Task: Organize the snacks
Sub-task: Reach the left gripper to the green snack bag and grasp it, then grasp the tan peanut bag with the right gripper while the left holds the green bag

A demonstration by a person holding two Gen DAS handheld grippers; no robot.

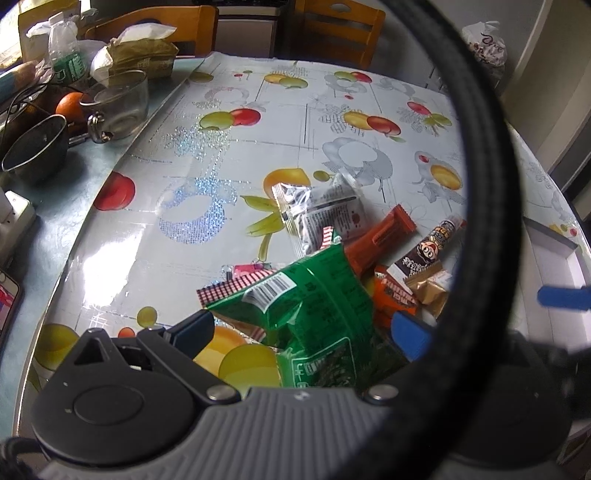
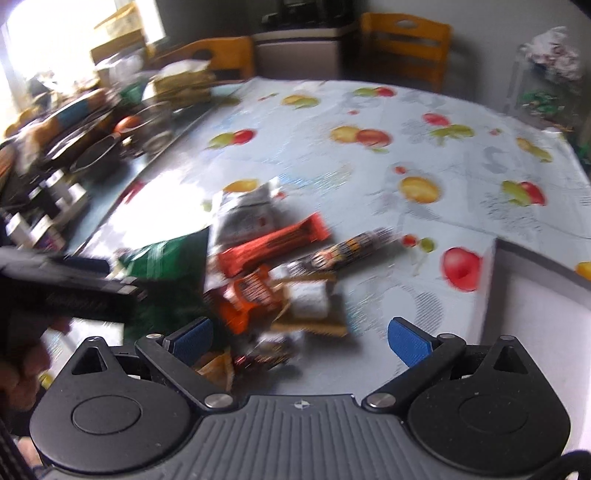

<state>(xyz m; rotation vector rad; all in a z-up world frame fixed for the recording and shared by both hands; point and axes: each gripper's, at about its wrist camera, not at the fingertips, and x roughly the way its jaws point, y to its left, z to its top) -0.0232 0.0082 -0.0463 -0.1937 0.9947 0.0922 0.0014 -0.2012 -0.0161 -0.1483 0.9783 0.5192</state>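
Observation:
A pile of snacks lies on the fruit-print tablecloth [image 1: 229,155]. In the left wrist view a green bag [image 1: 317,314] stands between the wide-apart fingers of my left gripper [image 1: 301,330], which is open. Behind it lie a silver packet [image 1: 321,210], an orange bar [image 1: 384,232] and a brown cartoon bar [image 1: 428,247]. In the blurred right wrist view my right gripper [image 2: 301,341] is open above the pile's near edge, over an orange wrapper [image 2: 251,295], with the orange bar [image 2: 273,243] and green bag [image 2: 170,258] beyond. The left gripper's body [image 2: 66,291] shows at left.
A white tray [image 2: 535,332] sits at the right of the pile. The left table edge is crowded with a glass cup [image 1: 118,103], a dark bowl [image 1: 37,147], an orange [image 1: 70,105], a bottle [image 1: 66,55] and a tissue pack [image 1: 144,51]. Wooden chairs [image 1: 340,29] stand behind. A black cable [image 1: 487,166] crosses the left view.

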